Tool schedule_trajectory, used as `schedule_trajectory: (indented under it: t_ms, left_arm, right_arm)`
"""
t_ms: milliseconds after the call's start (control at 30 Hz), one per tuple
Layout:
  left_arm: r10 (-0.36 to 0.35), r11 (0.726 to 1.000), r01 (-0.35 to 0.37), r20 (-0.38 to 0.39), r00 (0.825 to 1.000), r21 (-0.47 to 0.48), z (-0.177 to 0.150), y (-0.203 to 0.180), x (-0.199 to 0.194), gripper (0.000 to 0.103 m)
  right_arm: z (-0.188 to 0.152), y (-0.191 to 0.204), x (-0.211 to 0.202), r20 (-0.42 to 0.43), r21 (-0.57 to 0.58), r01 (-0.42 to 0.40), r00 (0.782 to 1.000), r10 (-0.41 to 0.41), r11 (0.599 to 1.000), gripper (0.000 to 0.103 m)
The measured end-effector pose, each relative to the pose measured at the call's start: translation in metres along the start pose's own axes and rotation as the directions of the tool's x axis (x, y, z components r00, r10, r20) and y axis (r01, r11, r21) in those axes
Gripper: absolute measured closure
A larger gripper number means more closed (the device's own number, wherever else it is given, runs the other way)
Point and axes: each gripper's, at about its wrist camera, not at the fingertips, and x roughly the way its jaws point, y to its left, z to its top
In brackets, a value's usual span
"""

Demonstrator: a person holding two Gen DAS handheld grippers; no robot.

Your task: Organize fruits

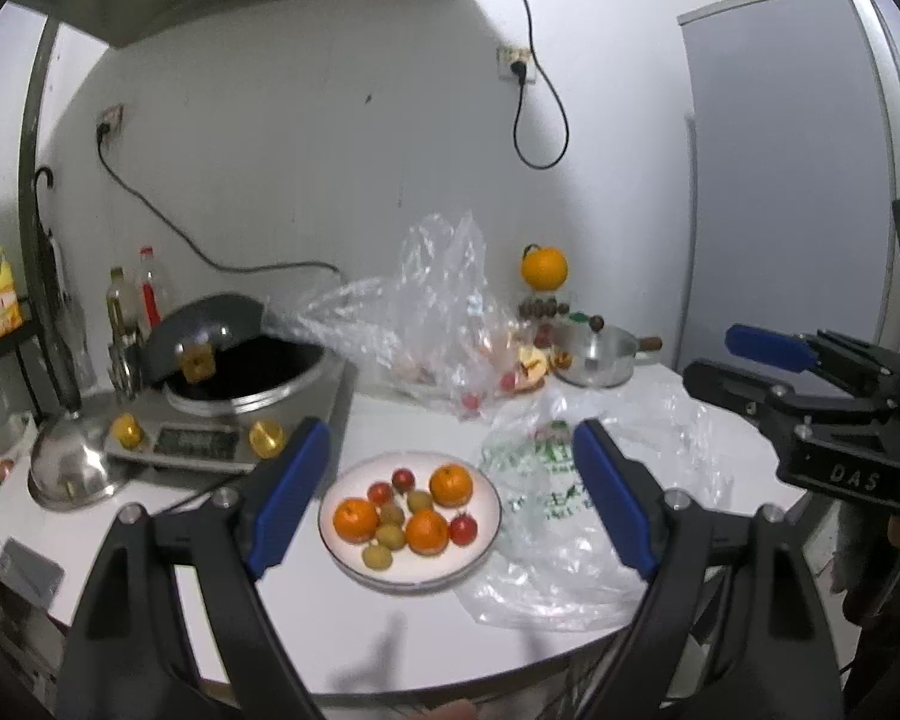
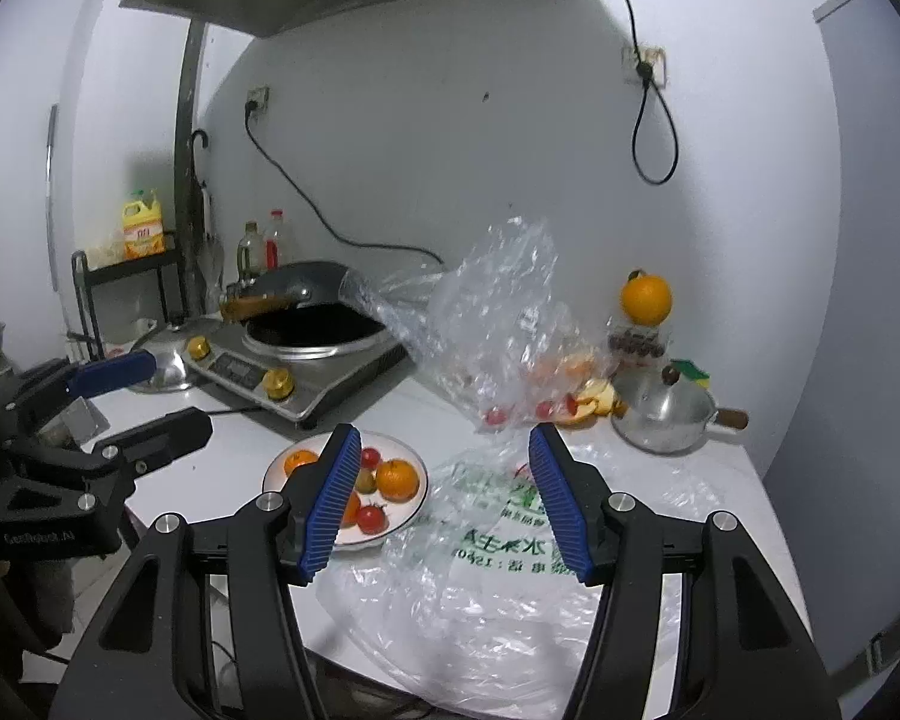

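A white plate (image 1: 486,492) (image 2: 411,456) on the white table holds three oranges (image 1: 450,485), several red cherry tomatoes (image 1: 463,529) and several small green-brown fruits (image 1: 390,535). My left gripper (image 1: 450,498) is open and empty, hovering in front of the plate. My right gripper (image 2: 444,498) is open and empty above a flat printed plastic bag (image 2: 510,540), with the plate behind its left finger (image 2: 330,498). A crumpled clear bag (image 1: 432,324) (image 2: 498,330) behind holds more tomatoes and fruit. A big orange (image 1: 544,268) (image 2: 646,299) sits high at the back.
An induction cooker with a dark wok (image 1: 234,384) (image 2: 306,336) stands at back left, a steel lid (image 1: 72,462) beside it. A small steel pot (image 1: 597,354) (image 2: 666,414) stands at back right. Bottles and a rack line the left wall.
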Motion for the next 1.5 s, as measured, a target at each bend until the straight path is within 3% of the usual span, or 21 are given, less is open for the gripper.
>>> schedule_trajectory:
  t_ms: [267, 433, 633, 1000, 1067, 1133, 1500]
  left_arm:
    - [0.021, 1.0, -0.021, 0.079, 0.997, 0.001, 0.025, -0.002, -0.021, 0.009]
    - [0.053, 0.999, -0.052, 0.115, 0.992, -0.012, 0.036, 0.0, -0.031, 0.004]
    - [0.093, 0.996, -0.092, 0.148, 0.985, -0.009, 0.047, 0.0, -0.041, 0.003]
    - [0.1, 0.995, -0.099, 0.194, 0.976, -0.017, 0.061, -0.002, -0.054, 0.003]
    - [0.105, 0.994, -0.103, 0.199, 0.974, -0.022, 0.064, -0.002, -0.055, 0.003]
    - [0.114, 0.994, -0.112, 0.21, 0.971, -0.02, 0.065, -0.003, -0.056, 0.003]
    - [0.135, 0.991, -0.132, 0.244, 0.96, -0.029, 0.076, 0.001, -0.059, 0.001]
  right_arm:
    - [0.017, -0.001, -0.021, 0.06, -0.012, 0.022, 0.998, -0.021, 1.0, 0.041]
    - [0.029, -0.003, -0.031, 0.099, -0.008, 0.028, 0.995, -0.027, 1.0, 0.028]
    - [0.041, -0.002, -0.041, 0.135, -0.017, 0.038, 0.99, -0.035, 0.999, 0.028]
    - [0.057, 0.004, -0.053, 0.182, -0.04, 0.048, 0.982, -0.04, 0.998, 0.028]
    - [0.059, 0.004, -0.054, 0.192, -0.037, 0.051, 0.98, -0.043, 0.998, 0.026]
    - [0.061, 0.003, -0.057, 0.21, -0.029, 0.048, 0.977, -0.041, 0.998, 0.017]
    - [0.068, -0.004, -0.057, 0.22, -0.015, 0.07, 0.973, -0.065, 0.997, 0.016]
